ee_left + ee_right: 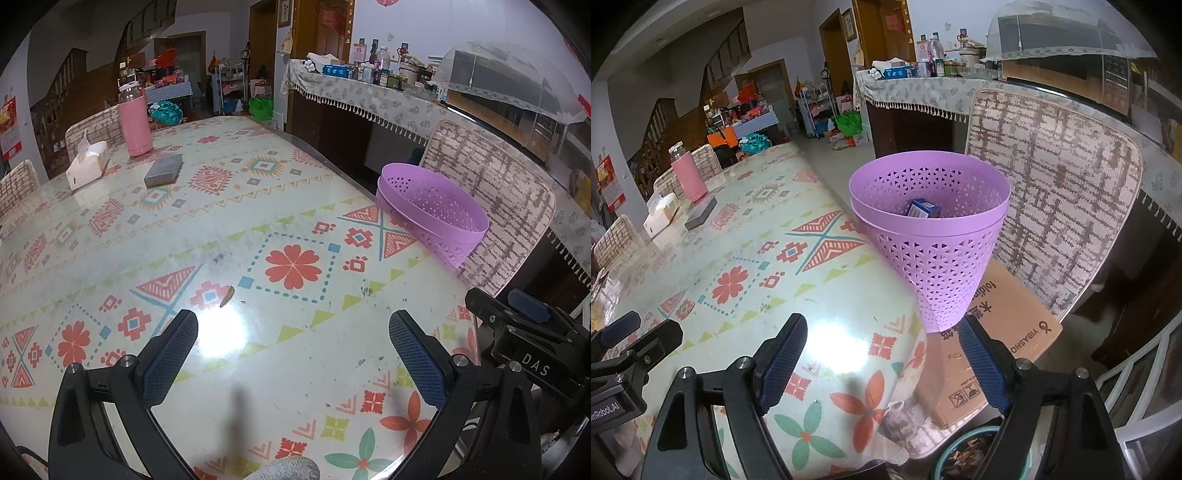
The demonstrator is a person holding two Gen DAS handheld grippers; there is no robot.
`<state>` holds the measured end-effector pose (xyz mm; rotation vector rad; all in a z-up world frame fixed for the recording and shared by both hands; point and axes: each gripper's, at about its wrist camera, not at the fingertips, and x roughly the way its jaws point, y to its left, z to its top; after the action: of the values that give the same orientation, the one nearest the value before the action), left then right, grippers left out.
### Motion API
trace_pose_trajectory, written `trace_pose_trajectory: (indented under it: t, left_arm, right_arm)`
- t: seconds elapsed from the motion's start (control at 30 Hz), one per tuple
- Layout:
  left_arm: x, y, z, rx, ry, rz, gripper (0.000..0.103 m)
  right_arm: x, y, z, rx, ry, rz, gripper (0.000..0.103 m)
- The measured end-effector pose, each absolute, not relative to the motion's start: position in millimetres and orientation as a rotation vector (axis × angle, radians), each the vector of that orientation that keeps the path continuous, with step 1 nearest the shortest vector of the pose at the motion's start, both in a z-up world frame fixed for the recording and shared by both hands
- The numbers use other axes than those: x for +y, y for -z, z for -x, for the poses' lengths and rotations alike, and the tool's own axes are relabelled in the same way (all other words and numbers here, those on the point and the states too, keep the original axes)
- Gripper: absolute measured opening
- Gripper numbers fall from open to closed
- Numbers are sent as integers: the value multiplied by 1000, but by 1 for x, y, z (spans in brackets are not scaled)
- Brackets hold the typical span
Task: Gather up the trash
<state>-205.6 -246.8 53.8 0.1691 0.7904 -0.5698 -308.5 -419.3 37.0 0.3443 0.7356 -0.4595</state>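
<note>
A purple perforated basket (934, 266) stands on a cardboard box (1008, 325) beside the table's right edge; a small blue box (923, 208) lies inside it. The left wrist view shows the same basket (436, 218) at the far right. A small brown scrap (227, 296) lies on the patterned tablecloth (258, 229), just ahead of my left gripper (293, 332), which is open and holds nothing. My right gripper (882, 350) is open too, over the table's corner, with its right finger (982, 362) close to the basket's base.
At the table's far left stand a pink bottle (135, 122), a white tissue pack (88, 164) and a grey box (163, 170). A padded chair back (1056, 206) rises behind the basket. A bowl with brown bits (971, 454) sits low beneath my right gripper.
</note>
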Motion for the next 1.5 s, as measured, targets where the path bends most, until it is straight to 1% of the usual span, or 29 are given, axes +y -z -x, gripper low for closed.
trace_pose_trajectory:
  t: [1.5]
  left_arm:
    - [-260,-43,217,825,576,-217,103]
  right_arm:
    - [-430,-30,327,722,465,-392,88]
